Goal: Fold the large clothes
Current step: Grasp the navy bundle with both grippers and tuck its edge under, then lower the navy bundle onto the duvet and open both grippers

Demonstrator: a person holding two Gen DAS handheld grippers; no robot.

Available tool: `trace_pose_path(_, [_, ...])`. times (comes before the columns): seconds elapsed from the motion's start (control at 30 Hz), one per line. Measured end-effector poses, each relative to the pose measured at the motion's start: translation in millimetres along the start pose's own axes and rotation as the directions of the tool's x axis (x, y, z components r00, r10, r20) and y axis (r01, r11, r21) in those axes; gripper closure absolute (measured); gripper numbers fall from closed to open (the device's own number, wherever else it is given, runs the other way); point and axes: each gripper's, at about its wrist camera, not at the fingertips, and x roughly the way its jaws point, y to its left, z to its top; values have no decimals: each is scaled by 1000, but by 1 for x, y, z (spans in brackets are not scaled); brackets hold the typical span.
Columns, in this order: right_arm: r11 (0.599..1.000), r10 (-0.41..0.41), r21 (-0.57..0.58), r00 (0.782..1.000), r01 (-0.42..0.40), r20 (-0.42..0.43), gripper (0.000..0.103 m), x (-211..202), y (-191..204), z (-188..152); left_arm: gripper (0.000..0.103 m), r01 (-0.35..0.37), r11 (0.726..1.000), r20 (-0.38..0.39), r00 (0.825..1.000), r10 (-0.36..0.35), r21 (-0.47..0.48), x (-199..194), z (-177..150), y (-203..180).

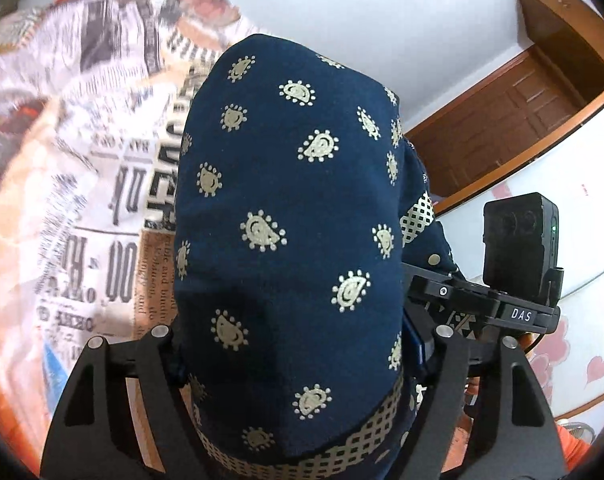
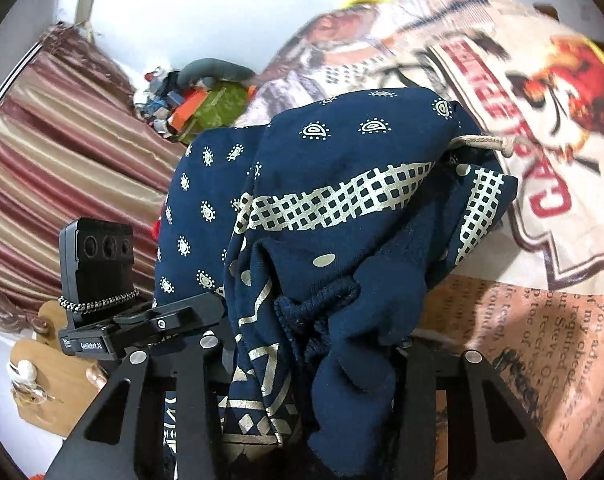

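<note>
left gripper [image 1: 302, 360]: the dark blue printed garment [image 1: 285, 220] fills the gap between its 2 fingers and drapes over them; the fingertips are covered, so a grip cannot be confirmed. right gripper [image 2: 310, 360]: bunched folds of the same garment [image 2: 342, 208] hang between and over its fingers; the fingertips are hidden, so its state cannot be confirmed either. a cord [image 2: 482, 142] shows at the garment's far edge. behind lies a newspaper-print sheet [image 1: 101, 208]. a striped curtain [image 2: 61, 152] hangs beyond the right gripper.
</note>
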Motion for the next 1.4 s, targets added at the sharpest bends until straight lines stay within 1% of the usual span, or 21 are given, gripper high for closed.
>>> trace_pose_path(0.1, [999, 1, -46, 1000, 0, 29, 61, -20, 32, -3, 26, -2, 1000, 41, 999, 1, 24, -32, -3, -12])
trace_pose_path(0.23, [995, 10, -103, 998, -3, 62, 61, -42, 76, -12, 26, -17, 999, 93, 996, 12, 51, -82, -16, -22])
trace_pose_path(0.37, [989, 25, -147, 997, -13, 77, 61, -52, 118, -23, 26, -39, 997, 133, 991, 31, 61, -121, -27, -22])
trace_pose_path(0.53, [980, 41, -195, 997, -27, 68, 61, -46, 162, -41, 26, -56, 998, 160, 986, 50, 32, -160, -49, -5])
trace_pose_path(0.7, [976, 51, -214, 998, -44, 27, 61, -18, 197, -61, 26, -79, 997, 168, 982, 82, -27, -186, -73, 27])
trace_pose_path(0.87, [975, 66, -213, 997, -71, -30, 61, 22, 212, -78, 26, -97, 991, 140, 984, 110, -94, -191, -97, 64])
trace_pose_path(1.0, [980, 65, -182, 993, -82, -95, 61, 59, 209, -93, 26, -105, 981, 90, 989, 121, -161, -179, -115, 103])
trace_pose_path(1.1, [986, 54, -151, 988, -76, -146, 61, 88, 198, -106, 26, -110, 973, 50, 991, 122, -203, -164, -125, 126])
trace_pose_path(1.23, [993, 19, -110, 977, -43, -211, 61, 126, 179, -117, 26, -111, 962, -3, 993, 114, -250, -137, -132, 153])
trace_pose_path(1.33, [996, -6, -86, 970, -15, -241, 61, 147, 164, -120, 26, -111, 958, -32, 994, 107, -266, -117, -132, 168])
trace_pose_path(1.4, [997, -17, -74, 967, -2, -255, 61, 156, 155, -119, 26, -111, 955, -45, 994, 102, -276, -103, -126, 178])
